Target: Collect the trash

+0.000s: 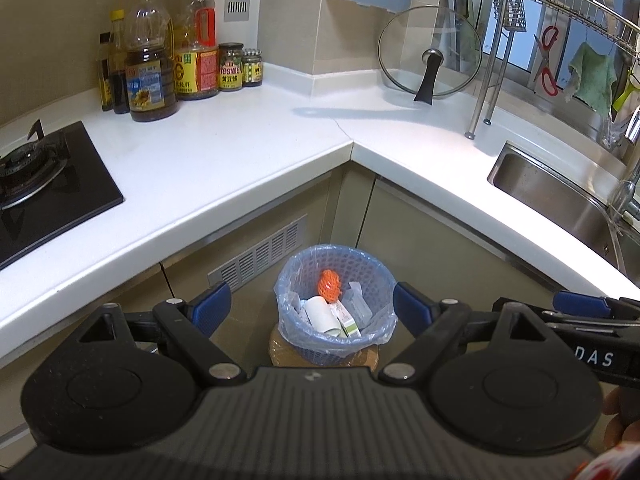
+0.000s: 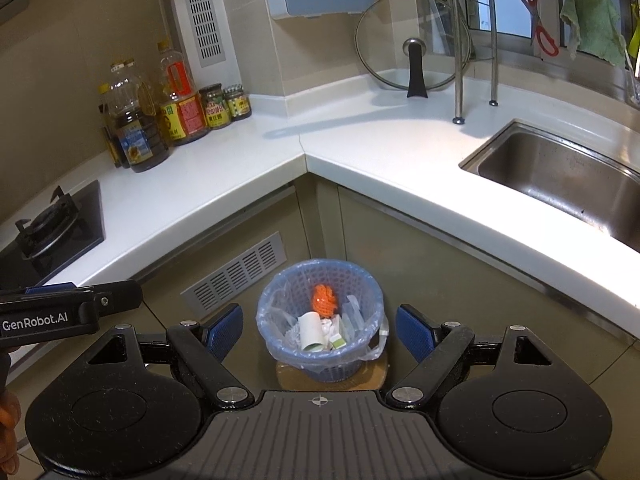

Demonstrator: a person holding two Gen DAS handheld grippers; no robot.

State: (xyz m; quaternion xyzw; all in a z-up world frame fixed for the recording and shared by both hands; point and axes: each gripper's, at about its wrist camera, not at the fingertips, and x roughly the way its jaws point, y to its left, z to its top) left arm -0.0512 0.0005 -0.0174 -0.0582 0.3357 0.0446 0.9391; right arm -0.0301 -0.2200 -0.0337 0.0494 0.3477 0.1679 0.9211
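White corner counter (image 1: pixel 248 148) — steel sink (image 2: pixel 560 176).

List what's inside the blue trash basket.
In the blue trash basket, lined with a clear bag: an orange net, a white paper cup, a green-and-white carton, clear plastic packaging. Anything beneath stays covered.

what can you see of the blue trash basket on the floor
The trash basket is a round, pale blue plastic basket with perforated lattice walls, lined with a clear bag folded over its rim. It stands upright on a brown mat on the floor in the cabinet corner, below the white counter. Inside lie an orange mesh net, a white tube and small cartons. Nothing grips it.
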